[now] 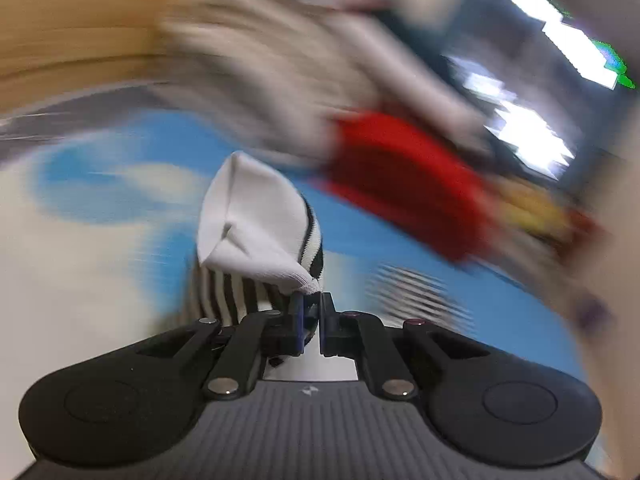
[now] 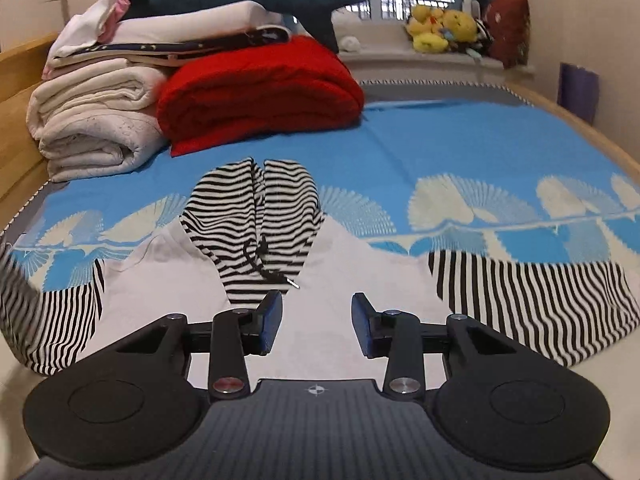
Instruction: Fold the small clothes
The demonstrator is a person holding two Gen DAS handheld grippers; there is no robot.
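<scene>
White cuff and b/w striped sleeve [image 1: 256,236] seen pinched in left gripper [image 1: 310,312], jaws nearly shut on the fabric, cloth lifted clear of blue patterned bedspread [image 1: 400,248]. Background heavily blurred; red blanket [image 1: 400,176] and pale stack only roughly made out at far right. No writing legible; small cross-hair mark on gripper body only.

Rt wrist view: right gripper [image 2: 316,320] held partly open, nothing between pads, hovering over near middle of garment. Hooded top [image 2: 256,220] laid out flat on bed, white body, striped hood w/ drawstring at centre, striped sleeve spread at right [image 2: 532,304], other sleeve at left edge blurred. Red blanket [image 2: 260,96] and folded cream bedding [image 2: 96,120] far left; plush toys [image 2: 444,26] on far sill.

Progress judged early: garment spread, first sleeve fold in hand; second sleeve, hood and body folds left. No brands or labels readable.
</scene>
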